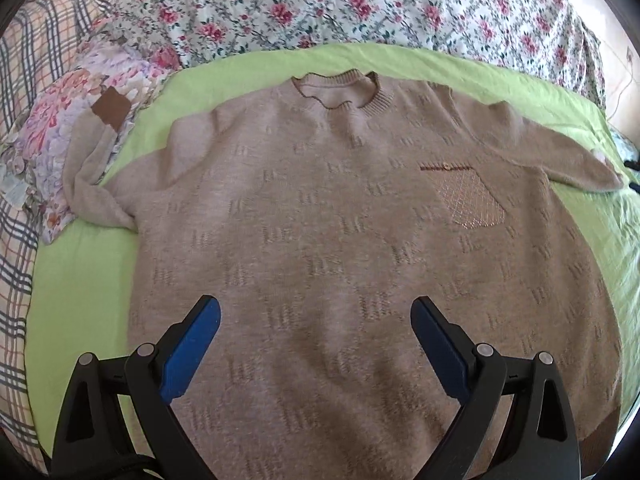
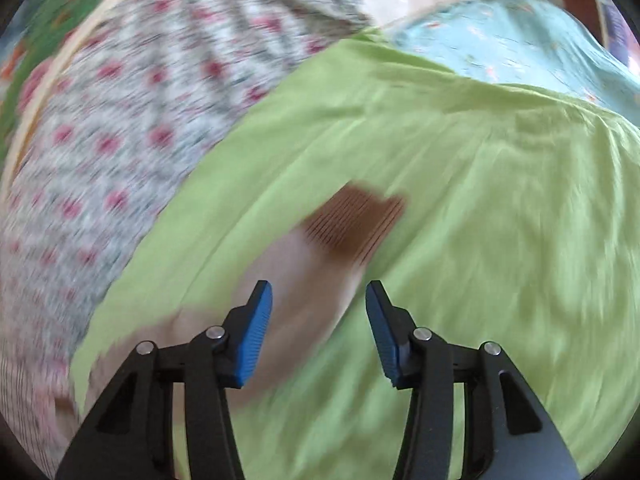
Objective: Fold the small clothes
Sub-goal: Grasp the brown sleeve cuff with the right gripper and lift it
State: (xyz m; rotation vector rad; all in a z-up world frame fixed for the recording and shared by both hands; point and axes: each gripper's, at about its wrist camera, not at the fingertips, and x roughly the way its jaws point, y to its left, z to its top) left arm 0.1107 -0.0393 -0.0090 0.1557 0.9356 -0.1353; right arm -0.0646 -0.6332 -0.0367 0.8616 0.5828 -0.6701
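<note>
A beige knit sweater [image 1: 340, 216] lies flat, front up, on a green sheet [image 1: 80, 280], collar at the far side, with a chest pocket [image 1: 468, 196] at the right. Its left sleeve bends up onto a floral pillow, ending in a brown cuff [image 1: 110, 110]. My left gripper [image 1: 316, 312] is open and empty above the sweater's lower body. In the right wrist view, which is blurred, my right gripper [image 2: 319, 296] is open and empty over the other sleeve [image 2: 296, 280], whose brown cuff [image 2: 352, 220] lies just ahead on the sheet [image 2: 480, 200].
A floral quilt [image 1: 320, 4] is piled along the far side of the bed. A plaid blanket [image 1: 20, 220] and a floral pillow [image 1: 68, 120] lie at the left. A light blue cloth [image 2: 520, 36] lies beyond the sheet in the right wrist view.
</note>
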